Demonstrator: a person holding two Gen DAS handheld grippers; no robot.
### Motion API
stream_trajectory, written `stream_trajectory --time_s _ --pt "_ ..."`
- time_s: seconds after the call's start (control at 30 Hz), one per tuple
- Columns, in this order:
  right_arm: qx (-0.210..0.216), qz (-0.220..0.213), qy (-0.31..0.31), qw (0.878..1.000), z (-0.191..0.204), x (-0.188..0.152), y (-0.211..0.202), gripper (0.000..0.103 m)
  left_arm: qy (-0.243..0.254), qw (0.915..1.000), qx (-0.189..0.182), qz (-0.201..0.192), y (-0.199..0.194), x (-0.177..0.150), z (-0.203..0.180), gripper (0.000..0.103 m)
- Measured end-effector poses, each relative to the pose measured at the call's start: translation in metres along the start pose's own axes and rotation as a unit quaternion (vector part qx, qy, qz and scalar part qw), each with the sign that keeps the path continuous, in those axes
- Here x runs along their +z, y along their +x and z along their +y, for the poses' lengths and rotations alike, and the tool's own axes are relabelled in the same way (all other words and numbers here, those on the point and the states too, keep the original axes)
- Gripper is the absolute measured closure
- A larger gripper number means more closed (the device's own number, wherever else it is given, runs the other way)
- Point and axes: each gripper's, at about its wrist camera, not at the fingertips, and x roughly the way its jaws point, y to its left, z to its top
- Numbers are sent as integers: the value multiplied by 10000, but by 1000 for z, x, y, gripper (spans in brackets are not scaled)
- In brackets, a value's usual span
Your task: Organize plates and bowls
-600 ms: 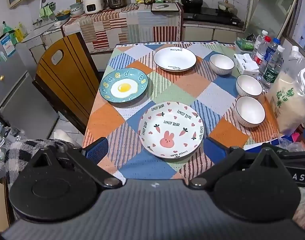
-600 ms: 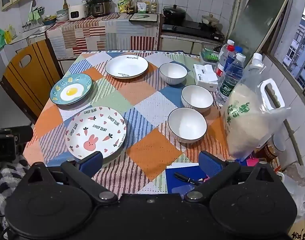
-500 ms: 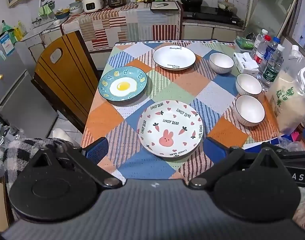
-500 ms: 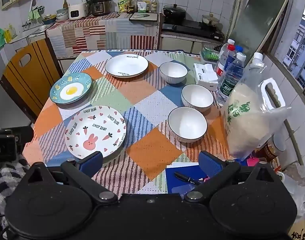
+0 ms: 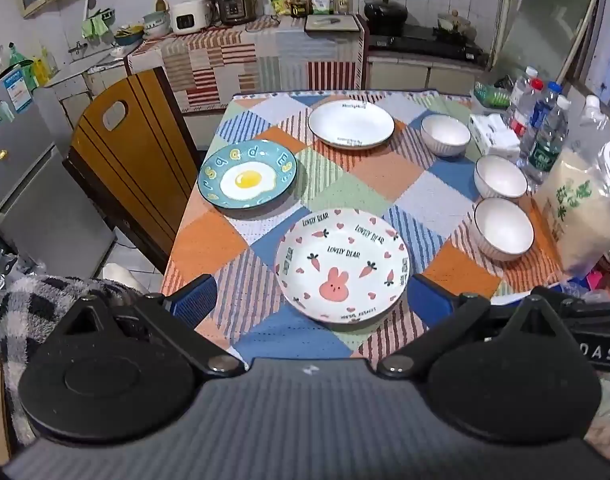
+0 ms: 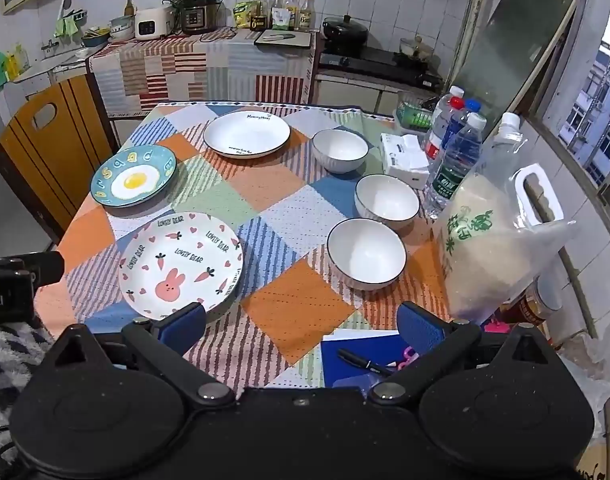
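Only right view, black pen (image 6: 363,362), blue folder (image 6: 357,350)

3 plates are being shown flat and apart down the tabletop's left side: a bunny plate (image 5: 342,265) nearest, an egg-print blue plate (image 5: 247,179), a plain white plate (image 5: 351,124) farthest. 3 empty white bowls (image 6: 366,253) (image 6: 387,201) (image 6: 340,149) are being shown upright, in a row on the right.

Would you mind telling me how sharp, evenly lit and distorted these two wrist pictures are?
Left wrist: sharp, soft even light, faint shadow beside the egg plate; fisheye bends the cabinets. Right wrist: equally sharp, brighter daylight at the window, dark corners.
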Motion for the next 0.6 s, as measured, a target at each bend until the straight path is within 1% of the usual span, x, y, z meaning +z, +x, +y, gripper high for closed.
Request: stream_trajectory --time_s 0.1,0.3,0.4,0.6 --pt "28 55 -15 10000 1 -1 2 0 -159 9997 14 -209 -1 -6 3 0" --pt "18 50 -65 10000 3 -1 3 0 -125 9991 115 -399 -3 -10 3 0" --pt "17 54 -92 9999 3 -2 5 0 -31 9992 154 -358 -1 -12 1 0" --pt "-39 3 -188 9998 4 -5 5 0 -13 9999 -9 -144 3 -15 1 0"
